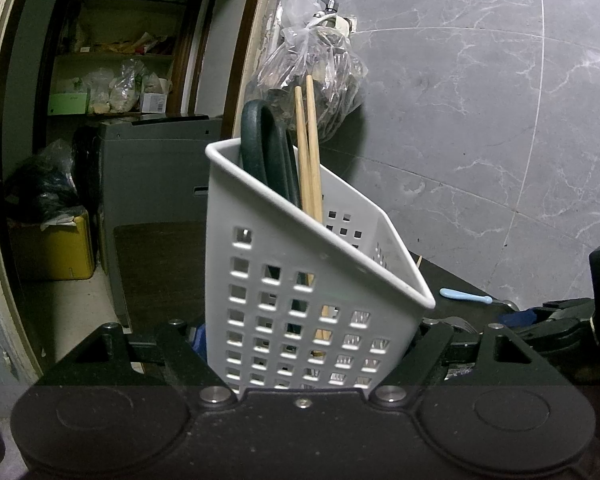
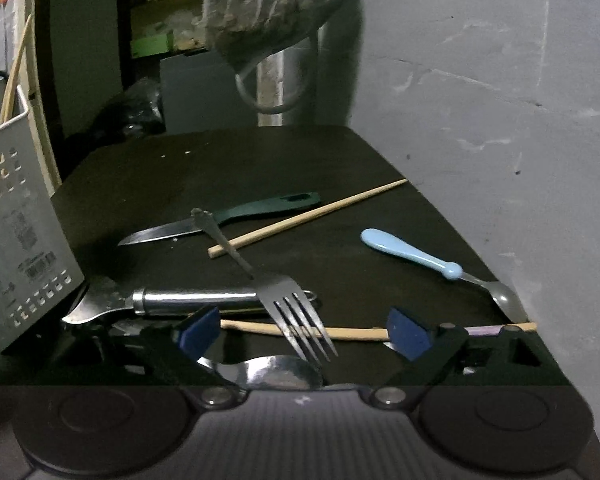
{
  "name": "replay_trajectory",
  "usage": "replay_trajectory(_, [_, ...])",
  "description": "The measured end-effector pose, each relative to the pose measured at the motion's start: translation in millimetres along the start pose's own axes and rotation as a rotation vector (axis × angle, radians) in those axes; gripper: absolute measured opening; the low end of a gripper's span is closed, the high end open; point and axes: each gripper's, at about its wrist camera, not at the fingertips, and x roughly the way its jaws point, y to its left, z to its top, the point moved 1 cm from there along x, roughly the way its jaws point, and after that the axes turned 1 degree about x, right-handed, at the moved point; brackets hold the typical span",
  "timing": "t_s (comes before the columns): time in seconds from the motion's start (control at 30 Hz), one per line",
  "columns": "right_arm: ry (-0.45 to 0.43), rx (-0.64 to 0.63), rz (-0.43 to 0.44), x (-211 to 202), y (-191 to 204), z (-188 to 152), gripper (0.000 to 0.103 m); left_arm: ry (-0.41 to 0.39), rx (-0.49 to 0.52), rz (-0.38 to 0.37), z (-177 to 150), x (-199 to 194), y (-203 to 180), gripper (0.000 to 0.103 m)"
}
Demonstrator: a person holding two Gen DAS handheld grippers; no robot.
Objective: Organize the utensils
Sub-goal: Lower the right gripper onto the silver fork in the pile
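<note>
My left gripper point(image 1: 304, 360) is shut on a white perforated basket point(image 1: 300, 280), tilted, one finger against each side. Two wooden chopsticks point(image 1: 310, 152) and a dark green handle point(image 1: 260, 148) stand in it. In the right wrist view the basket point(image 2: 20, 232) is at the left. My right gripper point(image 2: 305, 334) is open low over the dark table point(image 2: 220, 160). The tines of a steel fork point(image 2: 284, 300) and a chopstick point(image 2: 340, 333) lie between its blue pads point(image 2: 410, 334), untouched. Farther off lie a green-handled knife point(image 2: 220, 220), another chopstick point(image 2: 308, 216) and a blue-handled spoon point(image 2: 412, 252).
A steel-handled tool point(image 2: 188, 300) lies by the basket and a spoon bowl point(image 2: 276, 372) sits under the right gripper. A plastic bag point(image 2: 276, 8) hangs over the table's far end beside a metal pipe point(image 2: 284, 80). A grey marble wall point(image 1: 480, 100) runs along the right; a doorway with shelves point(image 1: 112, 60) is left.
</note>
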Motion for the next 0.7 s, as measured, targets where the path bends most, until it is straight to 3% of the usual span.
replay_trajectory(0.13, [-0.010,-0.015,0.025,4,-2,0,0.076,0.000,0.001,0.001,0,0,0,0.081])
replay_trajectory(0.27, [-0.021,-0.008,0.053,0,-7,0,0.041,0.000,0.001,0.001,0,0,0,0.081])
replay_trajectory(0.3, [-0.020,-0.009,0.052,-2,-7,0,0.037,0.000,0.001,0.001,0,0,0,0.081])
replay_trajectory(0.4, [-0.017,-0.005,0.050,-8,-6,-4,0.030,0.000,0.001,0.001,0,0,0,0.081])
replay_trajectory(0.7, [0.001,0.051,0.112,-31,0,-19,0.026,0.001,0.001,0.002,1,0,0,0.081])
